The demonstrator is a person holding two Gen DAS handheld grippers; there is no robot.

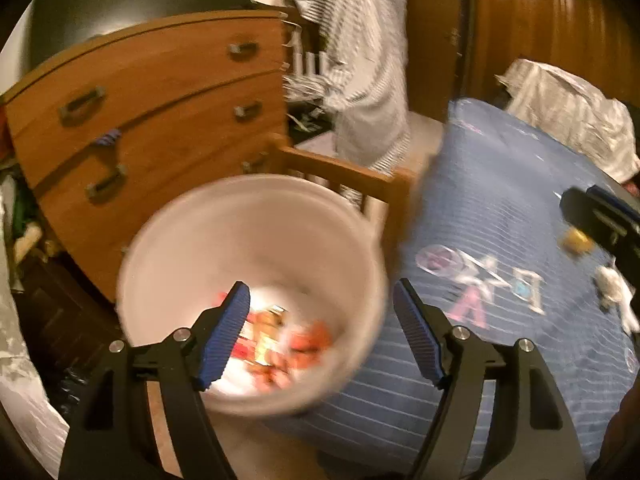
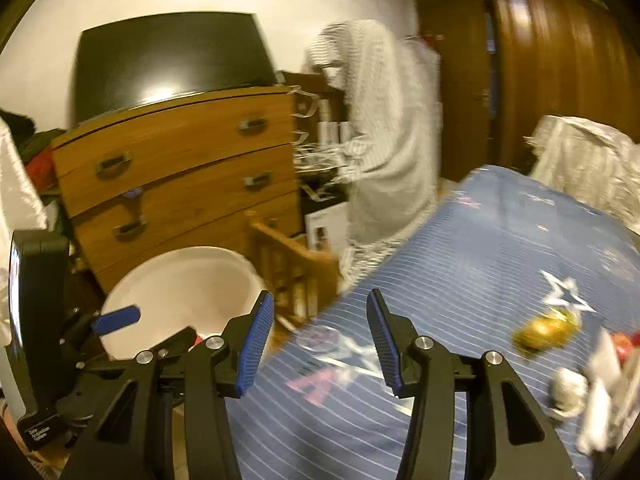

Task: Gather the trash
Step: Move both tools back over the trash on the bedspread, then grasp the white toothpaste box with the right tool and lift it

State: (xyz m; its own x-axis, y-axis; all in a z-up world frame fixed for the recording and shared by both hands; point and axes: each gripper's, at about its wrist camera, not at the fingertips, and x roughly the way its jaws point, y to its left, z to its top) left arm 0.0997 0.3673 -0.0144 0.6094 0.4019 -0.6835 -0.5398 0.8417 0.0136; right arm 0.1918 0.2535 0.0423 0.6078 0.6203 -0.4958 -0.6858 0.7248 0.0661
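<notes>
Left gripper (image 1: 322,330) spread wide and holding nothing, parked right over the white bucket (image 1: 168,248), rim at about 12 o'clock from the pads. Already a pile of orange and red wrappers (image 1: 280,344) down in the bottom. Right gripper (image 2: 320,344) also spread, empty, aimed across the blue bedspread (image 2: 460,248). Remaining trash off at 3 o'clock from it: a gold wrapper (image 2: 544,330) lying on the cover, a crumpled white tissue (image 2: 570,390) below that at roughly 4 o'clock, plus more white and red scraps (image 2: 616,356) at the frame edge, too blurry to call. Likely snags from here: soft quilt bunching up between the pads instead of the wrapper, flimsy foil slipping out mid-carry, or an elbow bumping the bucket, perched close by the bed edge and the wooden chair (image 2: 296,256).
</notes>
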